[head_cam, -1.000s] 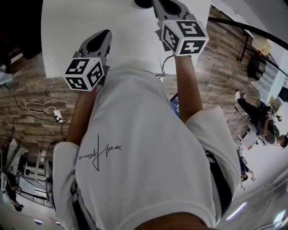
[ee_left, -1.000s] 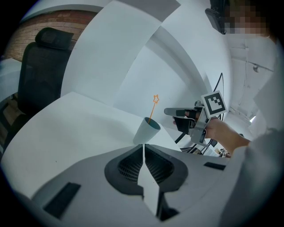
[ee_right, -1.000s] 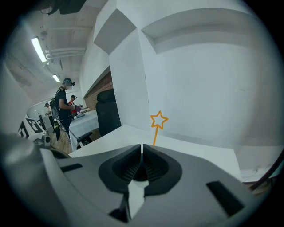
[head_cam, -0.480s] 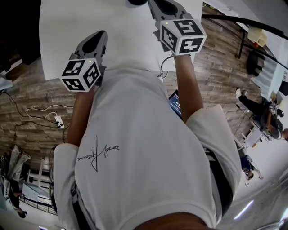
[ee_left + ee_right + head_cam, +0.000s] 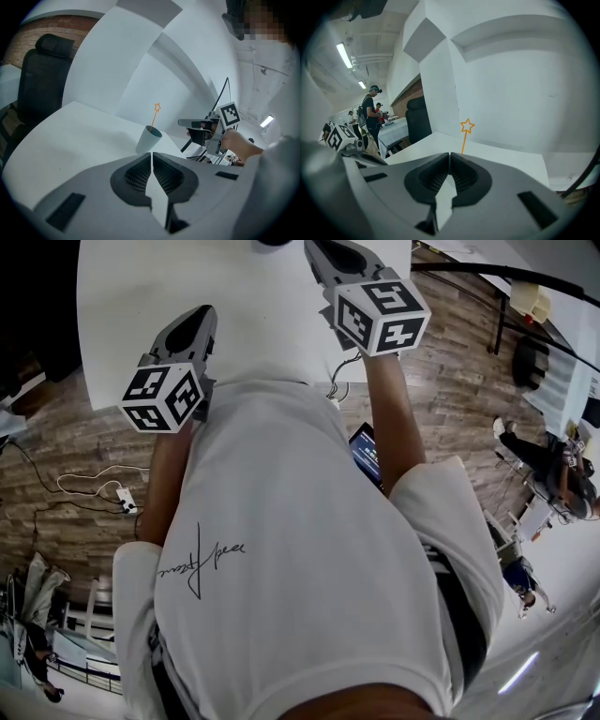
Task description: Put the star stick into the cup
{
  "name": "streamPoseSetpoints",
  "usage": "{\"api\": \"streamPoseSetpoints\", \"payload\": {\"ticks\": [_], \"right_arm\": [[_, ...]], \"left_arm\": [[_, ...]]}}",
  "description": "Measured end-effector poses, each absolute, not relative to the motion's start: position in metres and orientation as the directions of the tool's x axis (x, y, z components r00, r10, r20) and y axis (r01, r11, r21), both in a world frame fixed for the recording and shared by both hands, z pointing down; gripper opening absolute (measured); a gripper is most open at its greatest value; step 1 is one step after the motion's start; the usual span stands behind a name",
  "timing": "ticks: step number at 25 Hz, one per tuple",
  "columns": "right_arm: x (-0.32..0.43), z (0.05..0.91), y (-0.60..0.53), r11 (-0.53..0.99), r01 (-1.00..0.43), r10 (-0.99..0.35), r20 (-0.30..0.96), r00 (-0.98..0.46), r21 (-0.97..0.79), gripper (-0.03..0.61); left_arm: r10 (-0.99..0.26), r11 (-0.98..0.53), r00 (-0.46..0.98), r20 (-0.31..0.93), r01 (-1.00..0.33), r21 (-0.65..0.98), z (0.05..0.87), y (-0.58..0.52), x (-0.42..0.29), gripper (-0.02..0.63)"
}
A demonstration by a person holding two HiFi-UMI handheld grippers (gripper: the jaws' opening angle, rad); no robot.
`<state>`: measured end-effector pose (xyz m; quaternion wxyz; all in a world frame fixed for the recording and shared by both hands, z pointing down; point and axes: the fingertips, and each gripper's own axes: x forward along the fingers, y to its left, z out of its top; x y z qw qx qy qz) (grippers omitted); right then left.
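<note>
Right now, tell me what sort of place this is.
Probably a shared office or lab workspace: a white table, a black office chair, and people standing under strip lights.

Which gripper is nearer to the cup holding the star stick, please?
The right gripper: in the head view it reaches farther over the table, beside the cup; the left gripper sits back near the table's edge.

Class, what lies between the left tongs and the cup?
Nothing but bare white table, seen in the left gripper view; the left tongs are shut, short of the cup.
</note>
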<state>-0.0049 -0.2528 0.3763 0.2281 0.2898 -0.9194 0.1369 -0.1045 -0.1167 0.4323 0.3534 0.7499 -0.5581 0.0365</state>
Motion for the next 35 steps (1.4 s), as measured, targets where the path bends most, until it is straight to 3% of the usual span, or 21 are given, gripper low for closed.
{"api": "streamPoseSetpoints", "payload": {"ticks": [19,35], "right_arm": [[0.035,0.376,-0.218,0.756,-0.61,-0.454,0.481,-0.75,-0.237,0.009],[0.062,0.374,-0.183,0.754,-0.613,-0.458,0.479,-0.749,-0.236,0.009]], "left_arm": [[-0.821,-0.175,0.392,0.415,-0.865,0.47,0.415,-0.111,-0.091,0.011],[-0.837,-0.189,0.387,0.388,-0.869,0.457,0.403,-0.098,-0.08,0.011]]}}
